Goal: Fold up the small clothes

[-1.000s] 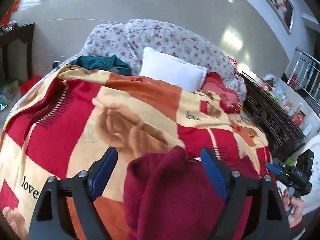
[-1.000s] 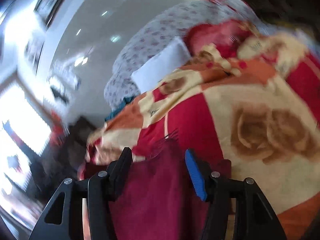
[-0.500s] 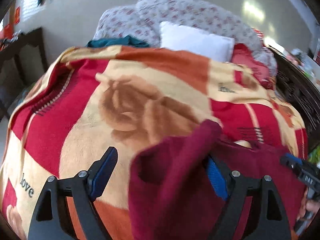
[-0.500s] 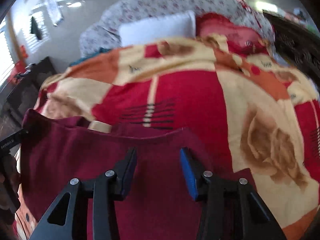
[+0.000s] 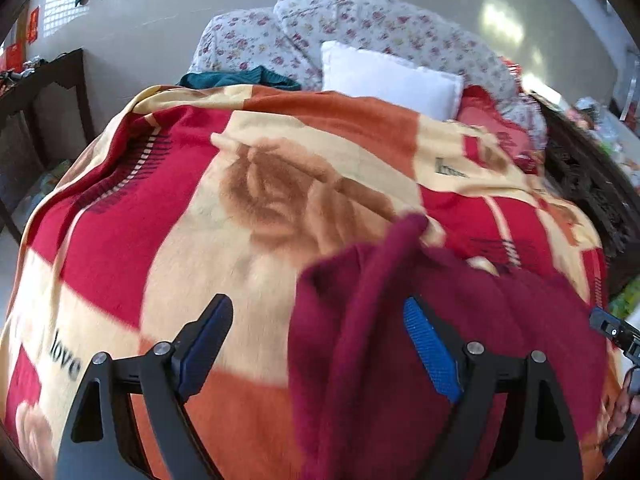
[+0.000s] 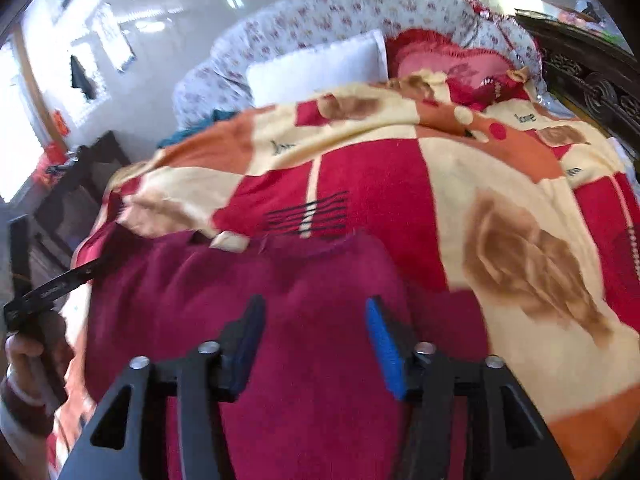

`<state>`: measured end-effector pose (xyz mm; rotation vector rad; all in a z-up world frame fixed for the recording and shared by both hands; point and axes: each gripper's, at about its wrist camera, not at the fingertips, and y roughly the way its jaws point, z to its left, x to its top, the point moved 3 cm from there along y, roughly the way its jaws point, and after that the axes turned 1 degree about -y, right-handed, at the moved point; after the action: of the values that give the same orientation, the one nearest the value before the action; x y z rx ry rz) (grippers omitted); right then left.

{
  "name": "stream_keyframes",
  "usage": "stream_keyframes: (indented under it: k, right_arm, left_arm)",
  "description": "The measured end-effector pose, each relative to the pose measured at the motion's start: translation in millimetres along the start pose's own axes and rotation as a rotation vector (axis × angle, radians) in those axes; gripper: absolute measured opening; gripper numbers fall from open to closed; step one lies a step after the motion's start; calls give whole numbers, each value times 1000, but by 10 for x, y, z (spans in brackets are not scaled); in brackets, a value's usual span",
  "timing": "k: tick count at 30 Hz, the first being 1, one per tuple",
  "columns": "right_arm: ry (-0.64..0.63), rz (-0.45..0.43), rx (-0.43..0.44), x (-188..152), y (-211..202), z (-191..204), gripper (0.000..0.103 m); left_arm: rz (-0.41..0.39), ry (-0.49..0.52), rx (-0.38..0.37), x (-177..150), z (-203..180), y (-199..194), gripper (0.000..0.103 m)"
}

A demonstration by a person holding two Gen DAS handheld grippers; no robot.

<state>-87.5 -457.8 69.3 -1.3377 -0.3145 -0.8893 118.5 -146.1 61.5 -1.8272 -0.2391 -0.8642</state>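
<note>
A dark red knit garment (image 5: pixel 400 360) lies on the patterned blanket (image 5: pixel 180 208) at the near edge of the bed. A fold of it rises between the fingers of my left gripper (image 5: pixel 316 332), which is open with its jaws wide apart. In the right wrist view the same garment (image 6: pixel 280 300) spreads flat under my right gripper (image 6: pixel 314 332), which is open, with cloth between and below its fingers. The right gripper's tip shows at the left wrist view's right edge (image 5: pixel 612 330); the left gripper's tip shows at the right wrist view's left edge (image 6: pixel 52 288).
A white pillow (image 5: pixel 388 76), a floral quilt (image 5: pixel 360 24) and a teal garment (image 5: pixel 236 78) lie at the bed's head. A red cushion (image 6: pixel 444 64) sits beside the pillow. Dark carved furniture (image 5: pixel 592 184) stands along the right side, a dark table (image 5: pixel 44 92) on the left.
Both grippers have swung to face the bed's head and come lower over the garment. The garment now lies spread wider across the blanket's near edge, with a fold raised in the left gripper.
</note>
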Motion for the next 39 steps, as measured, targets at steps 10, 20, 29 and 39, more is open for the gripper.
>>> stream_keyframes:
  k: [10, 20, 29, 39]
  right_arm:
    - [20, 51, -11, -986, -641, -136, 68]
    - [-46, 55, 5, -1125, -592, -115, 10]
    - [-41, 91, -53, -1119, -609, -164, 17]
    - [-126, 30, 31, -775, -726, 638, 33]
  left_arm:
    - [64, 44, -84, -1067, 144, -570, 90]
    - [85, 76, -63, -1375, 147, -508, 76]
    - [99, 63, -49, -1457, 176, -453, 69]
    - [31, 9, -37, -1290, 244, -620, 85]
